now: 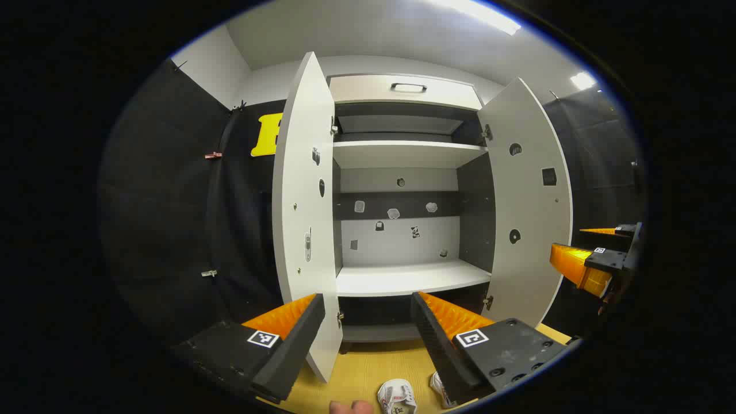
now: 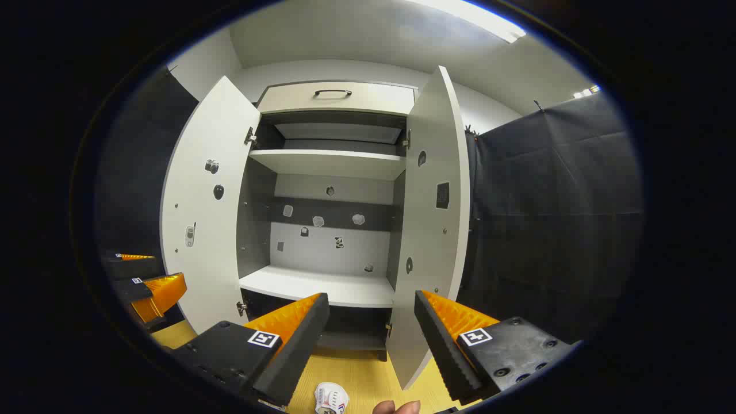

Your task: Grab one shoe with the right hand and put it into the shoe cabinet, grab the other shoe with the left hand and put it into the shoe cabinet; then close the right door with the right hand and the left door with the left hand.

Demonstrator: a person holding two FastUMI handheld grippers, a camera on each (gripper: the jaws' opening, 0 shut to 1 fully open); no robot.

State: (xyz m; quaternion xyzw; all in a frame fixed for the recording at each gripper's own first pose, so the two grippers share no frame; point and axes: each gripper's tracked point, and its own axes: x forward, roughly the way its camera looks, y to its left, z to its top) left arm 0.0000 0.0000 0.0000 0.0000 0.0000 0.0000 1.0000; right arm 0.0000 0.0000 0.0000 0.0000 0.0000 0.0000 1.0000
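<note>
The tall white shoe cabinet [image 1: 402,172] stands at the far side with both doors swung wide, the left door [image 1: 305,218] and the right door [image 1: 526,218] turned out toward the viewer, so its pale lower shelf [image 1: 411,278] lies bare and open to receive the pair. The two white fabric shoes sit on the yellow wooden floor [image 1: 368,368] at the near edge, one shoe [image 1: 397,397] in plain sight and the other shoe [image 1: 438,386] partly hidden behind a finger of the tongs. Nothing is stowed yet, by the look of it. The left tongs [image 1: 368,328] are held high, jaws apart and holding nothing, aimed at the cabinet. The right tongs [image 2: 371,328] are likewise spread and unladen, off to the right. Both would need to drop toward the floor for a grab.
</note>
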